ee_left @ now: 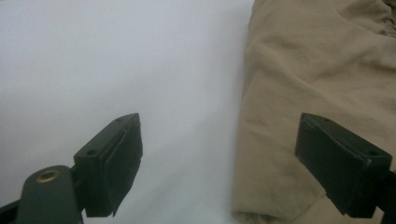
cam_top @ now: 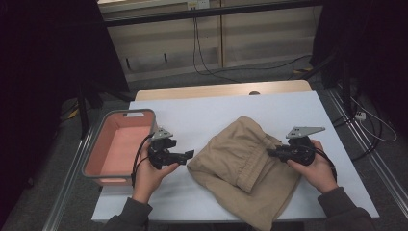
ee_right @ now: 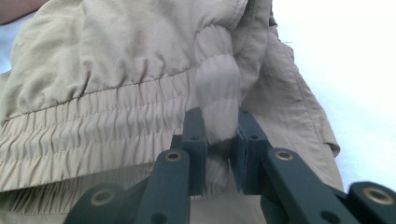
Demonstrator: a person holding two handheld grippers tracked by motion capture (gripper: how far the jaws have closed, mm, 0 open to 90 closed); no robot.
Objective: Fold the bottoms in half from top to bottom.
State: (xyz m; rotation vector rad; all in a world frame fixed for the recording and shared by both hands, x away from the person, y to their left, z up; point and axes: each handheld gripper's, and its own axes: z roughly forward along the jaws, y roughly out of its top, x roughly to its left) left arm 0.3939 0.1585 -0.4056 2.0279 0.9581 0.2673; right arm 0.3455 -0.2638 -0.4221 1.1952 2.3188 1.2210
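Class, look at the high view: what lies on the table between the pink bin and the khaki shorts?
The left gripper, held open in the person's left hand, over bare white table. The bin and shorts lie apart.

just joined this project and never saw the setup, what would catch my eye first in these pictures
The crumpled khaki shorts lie in the middle of the white table. The right hand-held gripper is shut on a fold of their elastic waistband. The left hand-held gripper hovers open at the shorts' other edge. A pink bin with a grey rim sits at the table's left end.
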